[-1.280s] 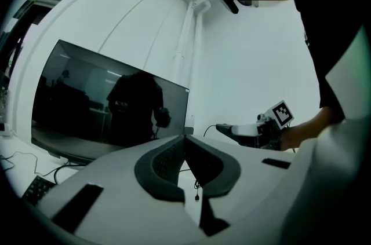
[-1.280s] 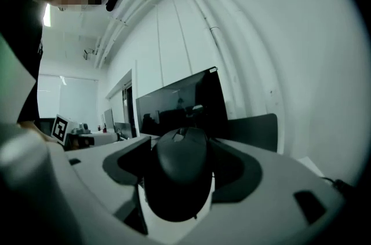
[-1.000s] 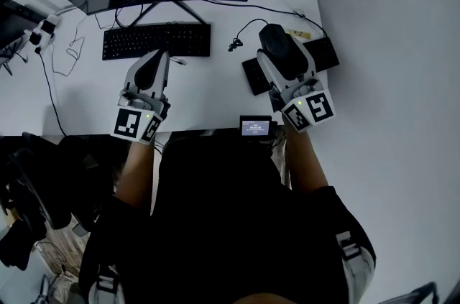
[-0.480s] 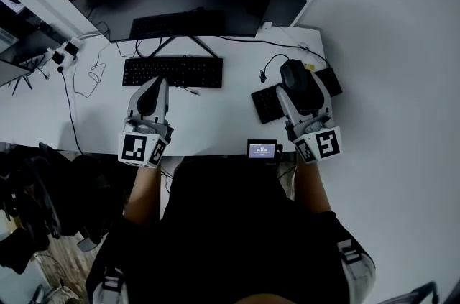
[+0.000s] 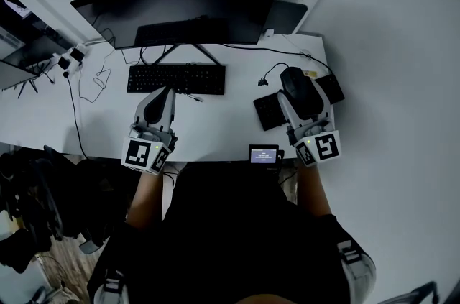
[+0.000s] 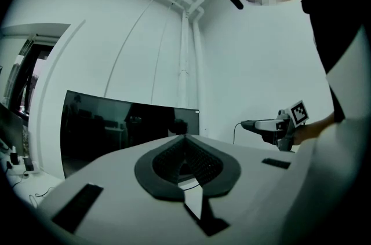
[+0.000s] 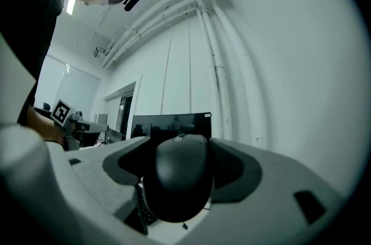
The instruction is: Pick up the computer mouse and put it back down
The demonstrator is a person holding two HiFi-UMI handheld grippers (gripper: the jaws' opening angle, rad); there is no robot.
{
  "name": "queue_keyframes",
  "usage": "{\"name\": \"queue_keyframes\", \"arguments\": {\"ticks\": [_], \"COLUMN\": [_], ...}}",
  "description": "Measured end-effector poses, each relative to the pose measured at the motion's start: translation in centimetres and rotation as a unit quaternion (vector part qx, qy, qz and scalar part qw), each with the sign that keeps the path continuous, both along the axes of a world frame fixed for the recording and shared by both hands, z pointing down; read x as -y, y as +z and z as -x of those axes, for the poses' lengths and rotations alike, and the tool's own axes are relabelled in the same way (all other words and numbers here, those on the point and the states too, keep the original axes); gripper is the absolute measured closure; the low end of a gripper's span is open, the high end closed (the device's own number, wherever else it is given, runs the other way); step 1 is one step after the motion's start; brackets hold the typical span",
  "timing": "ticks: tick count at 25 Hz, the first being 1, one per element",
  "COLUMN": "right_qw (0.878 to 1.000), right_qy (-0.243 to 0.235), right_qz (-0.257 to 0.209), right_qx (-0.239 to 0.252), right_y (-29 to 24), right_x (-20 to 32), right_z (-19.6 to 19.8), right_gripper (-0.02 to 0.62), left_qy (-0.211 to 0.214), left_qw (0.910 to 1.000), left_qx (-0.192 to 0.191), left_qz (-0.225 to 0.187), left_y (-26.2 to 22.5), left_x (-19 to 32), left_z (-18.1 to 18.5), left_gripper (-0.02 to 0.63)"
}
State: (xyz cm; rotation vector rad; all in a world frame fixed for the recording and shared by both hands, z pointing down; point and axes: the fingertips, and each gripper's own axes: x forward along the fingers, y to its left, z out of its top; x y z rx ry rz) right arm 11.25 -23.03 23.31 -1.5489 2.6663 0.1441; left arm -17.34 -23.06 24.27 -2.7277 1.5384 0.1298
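The black computer mouse sits between the jaws of my right gripper, which is shut on it above a black pad at the desk's right end. In the right gripper view the mouse fills the gap between the fingers, with the pad showing below it. A thin cable curls beside the mouse. My left gripper hovers over the desk just in front of the keyboard, jaws shut on nothing. Its tips meet in the left gripper view.
A wide curved monitor stands behind the keyboard on the white desk. A small device with a screen is at the front edge. Loose cables and a power strip lie at the far left.
The head view has tilted, so the desk sits lower in the picture. Both grippers keep about the same places over the desk, and the mouse stays in the right gripper.
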Motion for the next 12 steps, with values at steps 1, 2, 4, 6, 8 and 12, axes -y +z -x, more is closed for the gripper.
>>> {"name": "queue_keyframes", "arguments": {"ticks": [1, 2, 4, 6, 8, 12], "right_qw": [1.0, 1.0, 1.0, 1.0, 1.0, 1.0], "right_qy": [0.0, -0.001, -0.005, -0.004, -0.001, -0.004], "right_qz": [-0.001, -0.003, -0.005, -0.004, 0.0, 0.003], "right_qx": [0.0, 0.0, 0.007, 0.012, 0.01, 0.01], "right_y": [-0.12, -0.23, -0.44, -0.43, -0.17, -0.08], "right_x": [-0.01, -0.01, 0.01, 0.18, 0.45, 0.7], "right_z": [0.02, 0.02, -0.02, -0.25, -0.56, -0.58], "right_gripper": [0.279, 0.279, 0.279, 0.279, 0.279, 0.281], "left_qy": [0.0, 0.001, 0.005, 0.007, 0.007, 0.006], "left_qw": [1.0, 1.0, 1.0, 0.9999, 0.9999, 0.9999], "left_qx": [-0.001, -0.003, -0.008, -0.01, -0.011, -0.014], "left_qz": [-0.001, -0.002, -0.002, -0.001, 0.001, 0.008], "left_y": [-0.15, -0.28, -0.4, -0.34, -0.12, 0.28], "left_x": [-0.04, -0.07, -0.14, -0.21, -0.19, -0.18], "left_z": [0.0, -0.04, -0.22, -0.4, -0.46, -0.68], "left_gripper": [0.611, 0.611, 0.611, 0.61, 0.61, 0.609]}}
